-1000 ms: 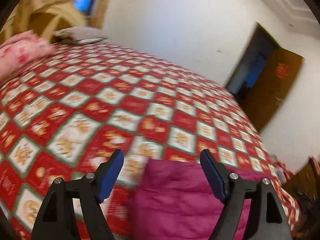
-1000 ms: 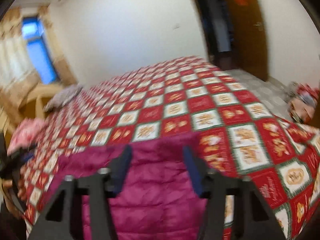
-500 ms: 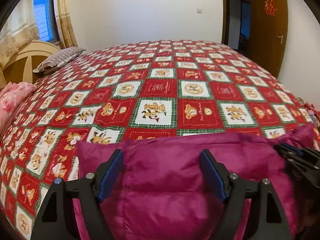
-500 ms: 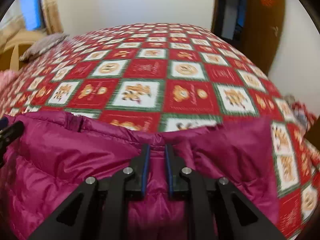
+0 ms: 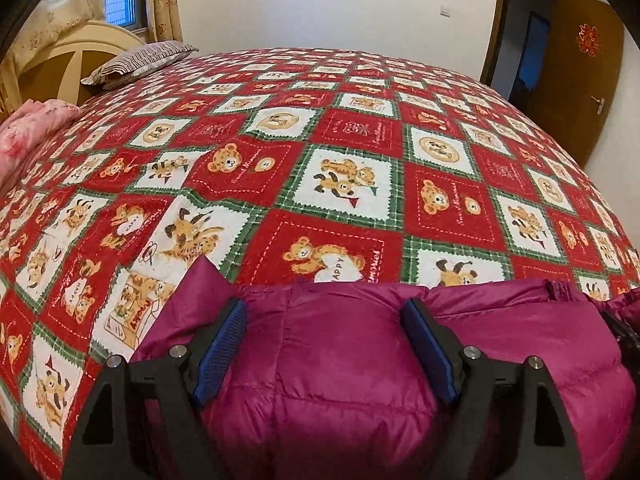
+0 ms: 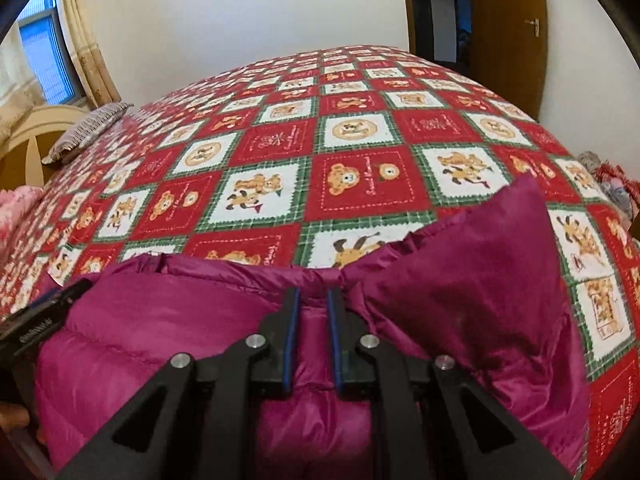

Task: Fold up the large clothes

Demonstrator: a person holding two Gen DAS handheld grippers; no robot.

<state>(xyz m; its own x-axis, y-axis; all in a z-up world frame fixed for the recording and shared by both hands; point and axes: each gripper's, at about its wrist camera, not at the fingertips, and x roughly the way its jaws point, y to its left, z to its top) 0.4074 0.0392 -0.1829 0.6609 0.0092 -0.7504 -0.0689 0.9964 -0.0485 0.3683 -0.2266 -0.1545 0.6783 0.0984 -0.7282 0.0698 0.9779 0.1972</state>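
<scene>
A puffy magenta jacket point(image 5: 340, 380) lies along the near edge of the bed, its far hem toward the middle. My left gripper point(image 5: 324, 306) straddles the jacket's left part. Its jaws stand wide and are opening a little, and padded fabric bulges up between the blue pads without being pinched. My right gripper point(image 6: 312, 294) is shut on a ridge of the jacket point(image 6: 160, 328) at its far hem, with the pads close together and a fold between them. A corner of the jacket point(image 6: 500, 248) sticks up to the right of it. Each gripper shows at the edge of the other's view.
The bed carries a red, white and green bear-print bedspread point(image 5: 344, 128). A striped pillow point(image 5: 140, 60) and pink bedding point(image 5: 28, 128) lie at the left by the headboard point(image 5: 60, 68). A brown door point(image 6: 508, 20) stands open at the back right. Clutter point(image 6: 612, 184) sits beyond the bed's right edge.
Both grippers came down onto the jacket's far edge. The right gripper's jaws went from apart to nearly together on a fold of fabric. The left gripper stayed wide.
</scene>
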